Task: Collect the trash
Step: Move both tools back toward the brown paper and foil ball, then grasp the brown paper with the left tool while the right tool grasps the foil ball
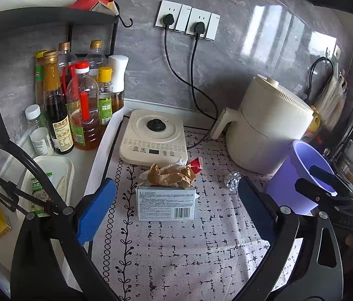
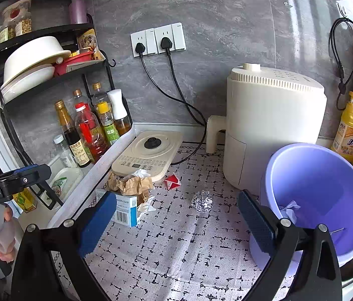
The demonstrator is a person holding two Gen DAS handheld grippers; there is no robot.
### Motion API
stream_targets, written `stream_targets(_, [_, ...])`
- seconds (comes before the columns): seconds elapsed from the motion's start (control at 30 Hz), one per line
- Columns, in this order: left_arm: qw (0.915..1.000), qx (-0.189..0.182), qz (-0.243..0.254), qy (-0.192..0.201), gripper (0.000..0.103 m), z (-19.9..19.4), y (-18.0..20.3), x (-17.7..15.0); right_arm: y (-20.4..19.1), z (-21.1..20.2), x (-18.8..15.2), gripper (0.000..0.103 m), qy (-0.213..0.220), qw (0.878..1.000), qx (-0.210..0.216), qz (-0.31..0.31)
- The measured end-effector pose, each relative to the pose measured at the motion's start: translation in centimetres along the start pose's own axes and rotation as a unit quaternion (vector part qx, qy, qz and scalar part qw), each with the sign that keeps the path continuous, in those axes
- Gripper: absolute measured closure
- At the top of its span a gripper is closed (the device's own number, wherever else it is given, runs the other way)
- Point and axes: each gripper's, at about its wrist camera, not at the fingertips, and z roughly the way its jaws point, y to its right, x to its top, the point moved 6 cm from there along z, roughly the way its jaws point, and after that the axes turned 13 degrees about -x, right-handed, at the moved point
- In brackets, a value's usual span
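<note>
A small white and blue carton lies on the patterned mat, with crumpled brown paper behind it. A red wrapper and a foil ball lie further right. A purple bin stands at the right, with a white tissue inside. My left gripper is open and empty, facing the carton. My right gripper is open and empty, beside the bin.
A cream induction base and a cream air fryer stand behind the trash. Sauce bottles fill a black rack at the left. Cables run to the wall sockets. A yellow detergent bottle stands at the far right.
</note>
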Motion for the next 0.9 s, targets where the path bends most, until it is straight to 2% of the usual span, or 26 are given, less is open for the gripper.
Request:
stream_targets(0.2, [0.9994, -0.024, 0.008, -0.024, 0.007, 2.5, -0.4, -0.3, -1.4, 1.1, -0.3, 0.009, -0.019, 1.000, -0.002, -0.016])
stream_targets(0.27, [0.9989, -0.031, 0.006, -0.035, 0.014, 3.6, -0.6, -0.6, -1.5, 1.4, -0.6, 0.010, -0.030, 0.999, 0.004, -0.015])
stream_targets(0.37, [0.9980, -0.039, 0.005, -0.050, 0.023, 5.2, -0.9, -0.8, -1.5, 2.0, -1.0, 0.012, -0.036, 0.999, -0.012, -0.028])
stream_targets(0.47, [0.9965, -0.047, 0.007, -0.068, 0.028, 7.0, -1.3, -1.0, -1.5, 2.9, -1.5, 0.015, -0.054, 0.998, -0.017, -0.034])
stream_targets(0.7, [0.9920, -0.048, 0.008, -0.117, 0.027, 12.1, -1.9, -1.4, -0.3, 5.2, -1.8, 0.019, -0.077, 0.996, -0.038, -0.020])
stream_targets(0.8, [0.9907, -0.042, 0.014, -0.129, 0.020, 14.1, -2.1, -1.6, -0.1, 6.5, -1.5, 0.019, -0.082, 0.995, -0.044, -0.022])
stream_targets(0.9, [0.9889, -0.033, 0.017, -0.144, 0.018, 15.9, -2.6, -1.9, -0.6, 8.0, -1.2, 0.020, -0.087, 0.995, -0.045, -0.032])
